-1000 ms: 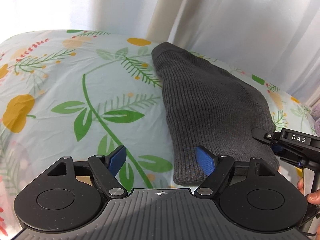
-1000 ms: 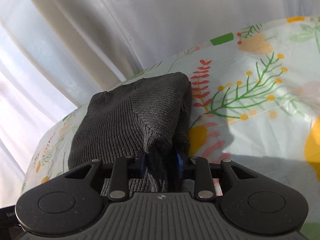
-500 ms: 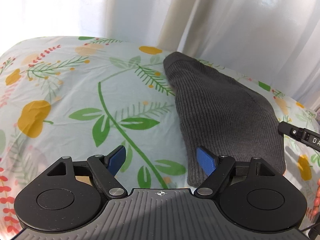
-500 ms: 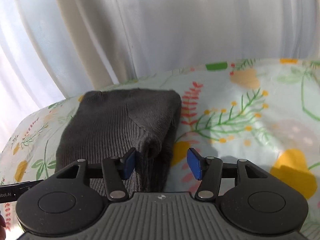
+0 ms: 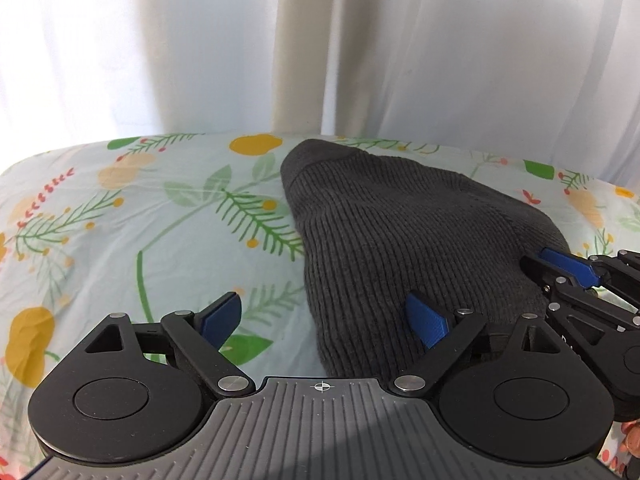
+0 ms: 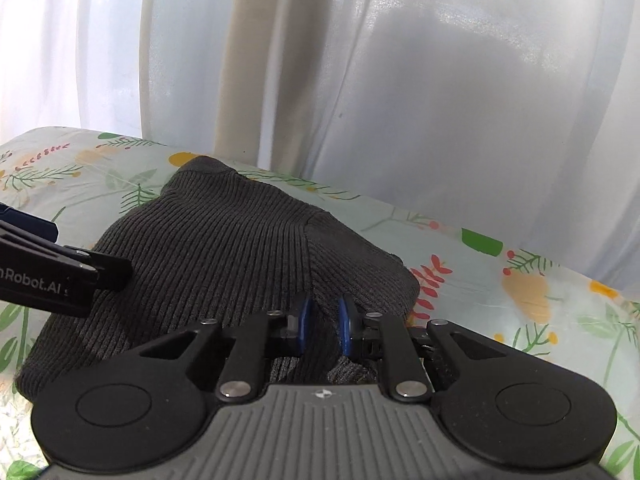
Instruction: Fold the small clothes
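A dark grey ribbed knit garment (image 5: 400,240) lies folded on the floral sheet; it also fills the middle of the right wrist view (image 6: 240,248). My left gripper (image 5: 324,320) is open, its right finger over the garment's near left edge, its left finger over the sheet. My right gripper (image 6: 322,322) is shut on a ridge of the garment's near edge. The right gripper also shows at the right of the left wrist view (image 5: 568,268). Part of the left gripper (image 6: 60,268) shows at the left of the right wrist view.
The surface is a pale sheet (image 5: 120,240) printed with green leaves and yellow fruit. White curtains (image 5: 320,40) hang close behind its far edge. Bare sheet lies to the left of the garment and to its right (image 6: 540,292).
My right gripper opened half a second ago, shifted along the garment's edge and has closed on it again. Both grippers tilted up, showing more curtain. The left gripper stayed open.
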Available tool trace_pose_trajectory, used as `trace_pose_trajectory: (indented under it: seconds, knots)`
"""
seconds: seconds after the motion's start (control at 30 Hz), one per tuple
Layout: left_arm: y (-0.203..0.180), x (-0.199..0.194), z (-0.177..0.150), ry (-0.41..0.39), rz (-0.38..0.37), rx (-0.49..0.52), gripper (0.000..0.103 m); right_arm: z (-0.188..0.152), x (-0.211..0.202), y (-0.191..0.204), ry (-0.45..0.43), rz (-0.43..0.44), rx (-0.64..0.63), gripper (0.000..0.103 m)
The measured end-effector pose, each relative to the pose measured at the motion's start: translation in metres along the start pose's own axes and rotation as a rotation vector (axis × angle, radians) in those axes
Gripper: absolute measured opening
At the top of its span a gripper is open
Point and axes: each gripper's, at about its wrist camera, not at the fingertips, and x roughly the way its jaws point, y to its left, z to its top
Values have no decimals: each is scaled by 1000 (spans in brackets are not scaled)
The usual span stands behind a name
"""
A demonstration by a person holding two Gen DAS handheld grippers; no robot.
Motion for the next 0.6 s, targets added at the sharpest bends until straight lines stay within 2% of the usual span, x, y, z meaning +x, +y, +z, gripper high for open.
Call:
trace_pose_trajectory:
  seconds: [0.1,0.17,0.23,0.33,0.4,0.5,0.53,0.57,0.6]
  knots:
    - [3,0,-2,5,2,-4,98,-4,-2,7,-22,-16,-58,15]
    - [4,-10,-2,14,5,-8,95,-4,-3,10,-21,-20,-78,15]
    - [4,-26,-8,15,-4,-10,90,-1,-11,9,-7,-9,-63,15]
    - [7,-45,-26,-2,-27,-23,90,-4,-40,7,0,28,-8,20]
    - [4,-39,-36,46,-15,-1,90,-15,-55,8,3,53,11,25]
    - [2,-33,-45,92,10,10,92,-28,-47,13,99,22,3,29]
    - [3,-37,-46,88,7,2,91,-31,-41,10,140,31,33,29]
    - [3,-43,-48,83,9,3,92,-32,-41,6,141,43,81,30]
    - [2,-47,-49,82,12,12,94,-32,-45,1,145,50,126,40]
